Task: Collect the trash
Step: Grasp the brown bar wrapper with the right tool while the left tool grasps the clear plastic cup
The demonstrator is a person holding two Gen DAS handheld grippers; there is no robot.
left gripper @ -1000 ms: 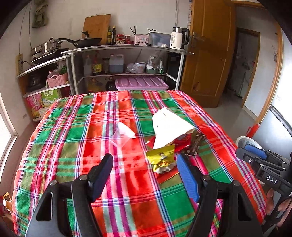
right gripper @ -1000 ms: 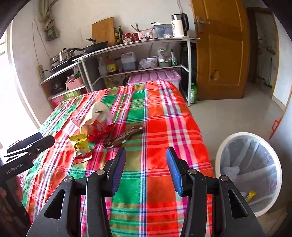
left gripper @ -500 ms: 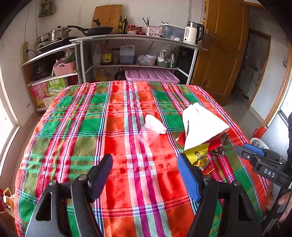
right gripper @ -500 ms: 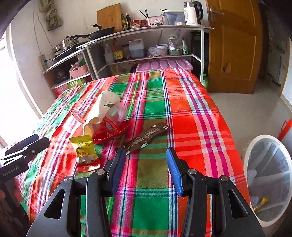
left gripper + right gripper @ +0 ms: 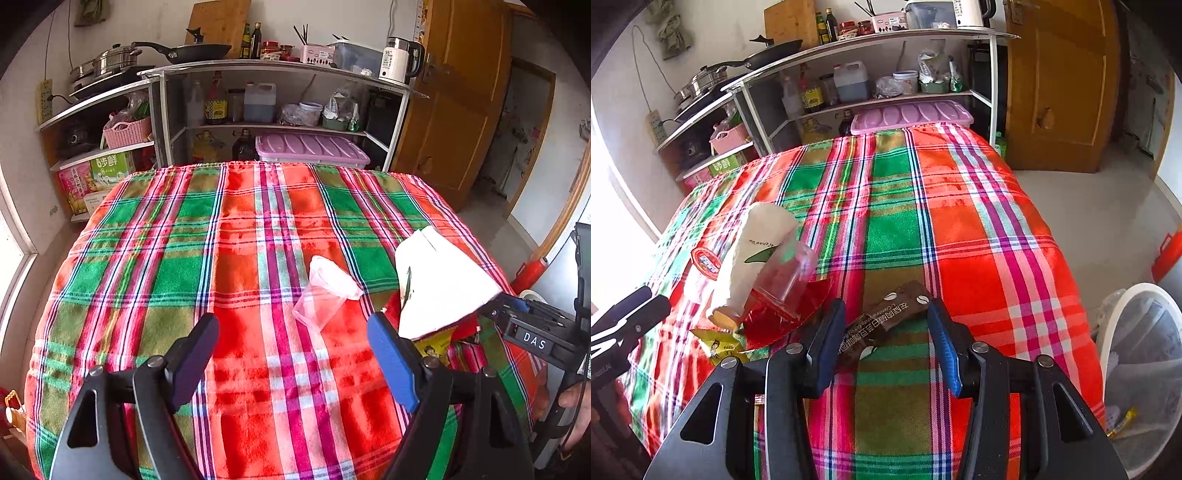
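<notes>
Trash lies on the plaid tablecloth (image 5: 229, 236): a clear plastic cup (image 5: 321, 295) on its side, a white paper bag (image 5: 439, 280), a yellow snack packet (image 5: 436, 345). My left gripper (image 5: 291, 354) is open, just short of the cup. In the right wrist view my right gripper (image 5: 884, 343) is open, its fingers either side of a brown coffee wrapper (image 5: 882, 325) that lies flat on the cloth. The cup (image 5: 786, 273), white bag (image 5: 753, 251), a red wrapper (image 5: 775, 321) and the yellow packet (image 5: 720, 345) lie to its left.
A white bin with a liner (image 5: 1145, 369) stands on the floor right of the table and holds some trash. Kitchen shelves (image 5: 280, 103) stand behind the table, a wooden door (image 5: 1060, 85) at the right. The other gripper (image 5: 535, 332) shows at the right edge.
My left gripper has swung left and closer, from the yellow packet to the clear cup. My right gripper has moved forward until its fingers flank the brown wrapper.
</notes>
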